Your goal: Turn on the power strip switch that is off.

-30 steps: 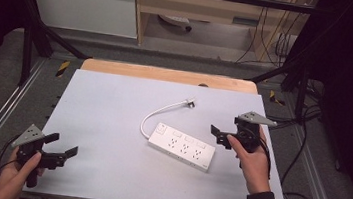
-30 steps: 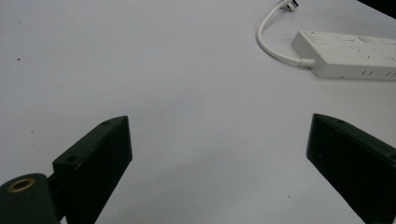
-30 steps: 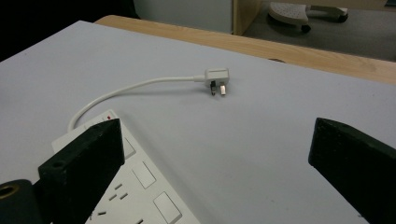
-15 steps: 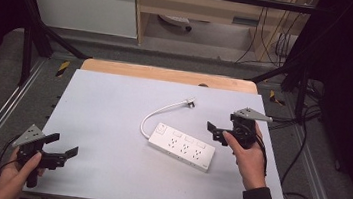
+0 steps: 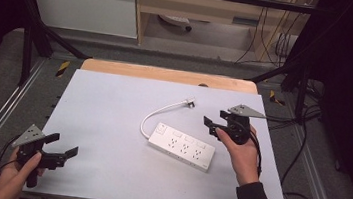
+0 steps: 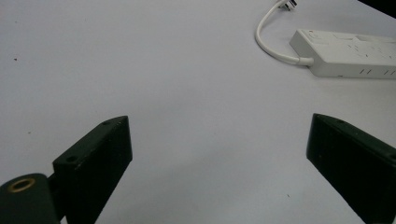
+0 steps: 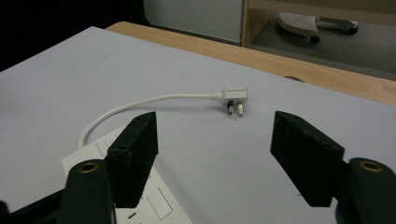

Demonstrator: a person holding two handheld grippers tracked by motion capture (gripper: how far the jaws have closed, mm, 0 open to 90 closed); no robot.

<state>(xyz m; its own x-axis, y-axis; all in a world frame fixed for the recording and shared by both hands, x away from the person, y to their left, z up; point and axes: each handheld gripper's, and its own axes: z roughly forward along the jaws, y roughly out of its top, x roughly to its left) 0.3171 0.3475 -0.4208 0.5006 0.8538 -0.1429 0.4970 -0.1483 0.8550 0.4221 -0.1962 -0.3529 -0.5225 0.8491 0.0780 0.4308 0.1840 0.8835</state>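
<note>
A: What is seen at the far left of the high view?

B: The left gripper (image 5: 60, 152) is held in a hand (image 5: 15, 174) at about eight o'clock on the grey table (image 5: 113, 102). Its jaws are spread wide, and nothing is caught between them; in the left gripper view only bare table surface is seen in the gap.

A: And toward the middle?

B: A white power strip (image 5: 181, 147) is laid flat just right of centre, its long side slanted from ten o'clock down to four o'clock. From its left end a white cable (image 5: 160, 114) is looped up and round toward one o'clock, and it is ended by a plug (image 5: 190, 102) lying on the table. In the left gripper view the strip (image 6: 345, 52) is seen at two o'clock, well apart from the jaws.

A: What is found at the right?

B: The right gripper (image 5: 213, 125) is held in the other hand (image 5: 241, 154) at about three o'clock, just beside the strip's right end. Its jaws have just been closing, yet a fair gap is left and nothing is gripped. In the right gripper view the plug (image 7: 235, 99) is framed beyond the gap at twelve o'clock, untouched, and a corner of the strip (image 7: 154, 205) is seen beneath the left-hand jaw at seven o'clock
</note>
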